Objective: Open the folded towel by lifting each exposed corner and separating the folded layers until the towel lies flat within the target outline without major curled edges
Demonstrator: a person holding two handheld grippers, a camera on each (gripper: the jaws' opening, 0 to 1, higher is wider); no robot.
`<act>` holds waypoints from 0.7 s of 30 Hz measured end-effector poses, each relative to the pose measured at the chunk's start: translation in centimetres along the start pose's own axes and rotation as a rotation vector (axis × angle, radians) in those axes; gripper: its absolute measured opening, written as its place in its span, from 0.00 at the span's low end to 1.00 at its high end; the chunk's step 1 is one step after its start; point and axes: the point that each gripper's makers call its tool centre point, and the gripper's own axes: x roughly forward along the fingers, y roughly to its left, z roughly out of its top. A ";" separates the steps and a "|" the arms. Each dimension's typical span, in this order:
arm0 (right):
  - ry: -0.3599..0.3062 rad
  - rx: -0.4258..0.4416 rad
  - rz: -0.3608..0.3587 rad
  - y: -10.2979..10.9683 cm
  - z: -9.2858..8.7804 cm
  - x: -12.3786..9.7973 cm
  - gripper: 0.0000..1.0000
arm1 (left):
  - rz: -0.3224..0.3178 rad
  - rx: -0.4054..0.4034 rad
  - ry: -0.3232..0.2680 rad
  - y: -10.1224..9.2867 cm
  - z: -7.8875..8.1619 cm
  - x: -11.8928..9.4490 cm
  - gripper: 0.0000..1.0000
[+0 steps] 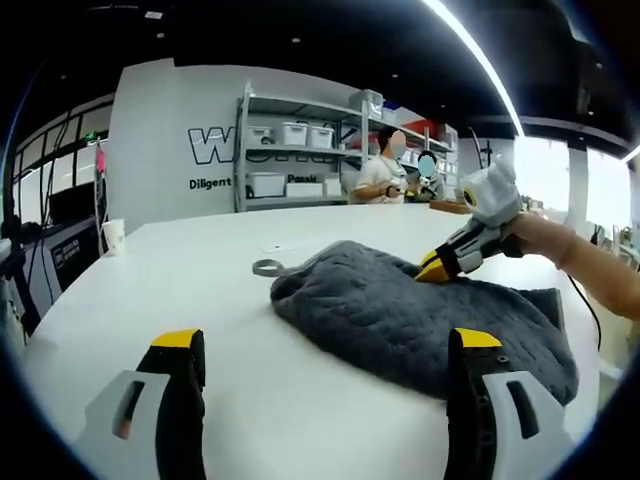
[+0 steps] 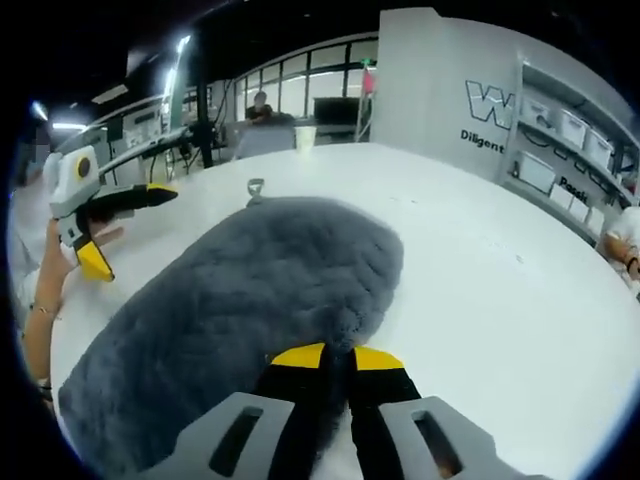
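L gripper view, near: left gripper [image 1: 325,350] w/ yellow-tipped jaws spread wide apart, nothing between them, hovering over the white table [image 1: 200,290]. Just past the jaws the grey towel [image 1: 400,310] lies bunched and folded on the table, quilted texture, small loop tag at its far-left edge. Right gripper [image 1: 432,267] comes in from the right, held by a hand, tips down on the towel's top fold.

R gripper view, near: right gripper [image 2: 338,356] jaws pressed together on the towel [image 2: 250,300] edge, pinching the fabric. Towel spreads away from the jaws toward the left; loop tag at its far end. Left gripper [image 2: 120,225] shows at left, off the towel, jaws apart, in a hand [image 2: 85,240].

Mid: paper cup [image 1: 113,236] at the table's far-left edge.

Far: white wall w/ big outlined letters starting "W", rest hidden by a shelf rack [image 1: 300,150] holding white bins; below it small text "Diligent" and partly "Pass…". Two ppl stand by the rack. Ceiling light strip overhead.
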 end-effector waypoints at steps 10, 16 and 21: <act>0.019 0.023 -0.061 -3.0 -1.3 -1.5 0.02 | 0.004 0.008 0.018 0.0 -0.4 0.0 0.99; 0.025 0.030 -0.087 -4.7 -2.1 -2.4 0.02 | 0.003 0.018 0.031 -0.1 -0.7 0.1 0.99; 0.029 0.050 -0.104 -5.8 -2.8 -3.1 0.03 | 0.006 0.021 0.041 0.0 -0.9 0.1 0.99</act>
